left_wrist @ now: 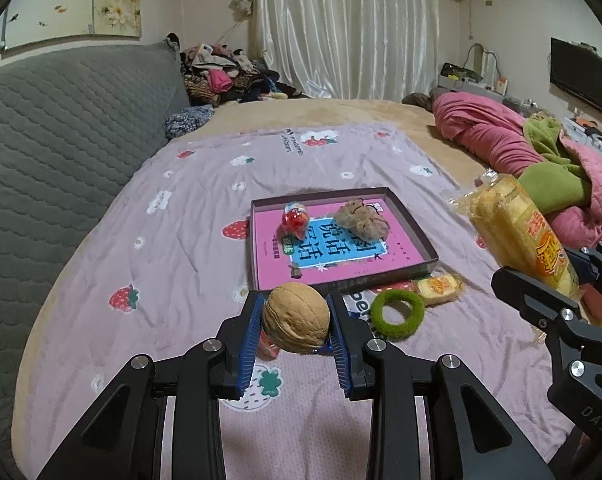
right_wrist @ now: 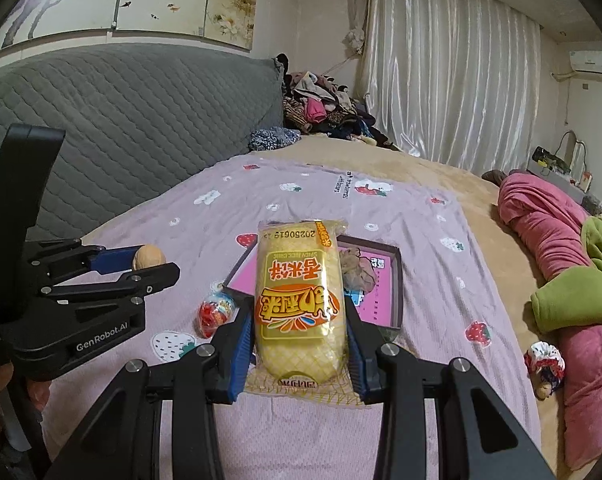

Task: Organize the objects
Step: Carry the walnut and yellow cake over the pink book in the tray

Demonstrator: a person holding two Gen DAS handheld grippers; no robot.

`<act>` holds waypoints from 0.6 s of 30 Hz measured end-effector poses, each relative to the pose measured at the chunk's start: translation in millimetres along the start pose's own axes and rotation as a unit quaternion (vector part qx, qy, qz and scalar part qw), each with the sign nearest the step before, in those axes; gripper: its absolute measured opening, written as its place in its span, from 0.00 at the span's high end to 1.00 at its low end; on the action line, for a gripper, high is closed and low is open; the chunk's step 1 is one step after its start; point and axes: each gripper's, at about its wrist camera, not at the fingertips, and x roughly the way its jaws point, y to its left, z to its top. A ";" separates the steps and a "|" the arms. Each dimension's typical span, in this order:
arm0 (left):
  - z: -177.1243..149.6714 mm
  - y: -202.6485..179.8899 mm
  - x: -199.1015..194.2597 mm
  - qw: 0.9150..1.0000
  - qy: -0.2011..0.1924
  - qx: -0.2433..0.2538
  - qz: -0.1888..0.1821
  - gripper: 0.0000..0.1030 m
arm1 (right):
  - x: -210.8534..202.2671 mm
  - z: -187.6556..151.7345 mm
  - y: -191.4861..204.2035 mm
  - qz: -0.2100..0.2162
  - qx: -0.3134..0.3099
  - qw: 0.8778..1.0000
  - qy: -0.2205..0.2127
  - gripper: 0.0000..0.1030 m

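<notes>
A walnut [left_wrist: 296,317] sits clamped between the blue pads [left_wrist: 250,332] of the left gripper [left_wrist: 295,320], held clear above a lilac strawberry-print sheet [left_wrist: 189,216] spread over a bed. At three o'clock of it in the left wrist view, the right gripper [left_wrist: 557,276] is closed on a yellow rice-cracker packet [left_wrist: 517,232], which juts up and away toward eleven o'clock from the jaws. In the right wrist view the same packet [right_wrist: 299,300] stands lengthwise between that gripper's [right_wrist: 299,344] blue pads [right_wrist: 241,344], its printed face toward the camera, its sealed end lapping back over the fingers.

Just past the walnut, at twelve o'clock, lies a shallow dark-rimmed box [left_wrist: 415,232] with a pink printed sheet in its bottom. Inside it rest a red-wrapped sweet [left_wrist: 295,220] at the far left and a crumpled brown mesh pouch [left_wrist: 361,220] to the right of it, the two apart. Outside the box's near edge, at two o'clock of the walnut, a green fuzzy ring [left_wrist: 398,314] lies flat on the sheet, with a small yellow snack packet [left_wrist: 439,288] just beside it.

A grey quilted headboard [left_wrist: 61,152] fills nine o'clock; pink and green bedding [left_wrist: 541,152] is bunched at two o'clock, and pale curtains [left_wrist: 341,28] hang at twelve.
</notes>
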 end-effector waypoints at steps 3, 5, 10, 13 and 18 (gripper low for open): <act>4.0 2.3 3.4 1.000 0.002 -0.003 -0.001 0.68 | 0.9 4.4 -0.9 0.000 -0.001 1.000 -0.003 0.61; 5.6 3.1 6.2 1.000 0.004 -0.004 0.001 0.68 | 3.7 7.4 -1.8 0.000 0.000 1.000 -0.002 0.61; 13.1 2.5 8.7 1.000 0.002 -0.003 0.003 0.68 | 9.3 14.0 -1.2 -0.003 -0.007 1.000 0.005 0.61; 19.0 2.0 10.2 1.000 0.002 -0.001 0.004 0.68 | 10.6 17.7 -3.8 -0.006 -0.004 1.000 0.004 0.61; 28.9 1.0 14.2 1.000 0.001 0.003 0.003 0.68 | 11.8 25.1 -7.9 -0.009 -0.003 1.000 0.000 0.61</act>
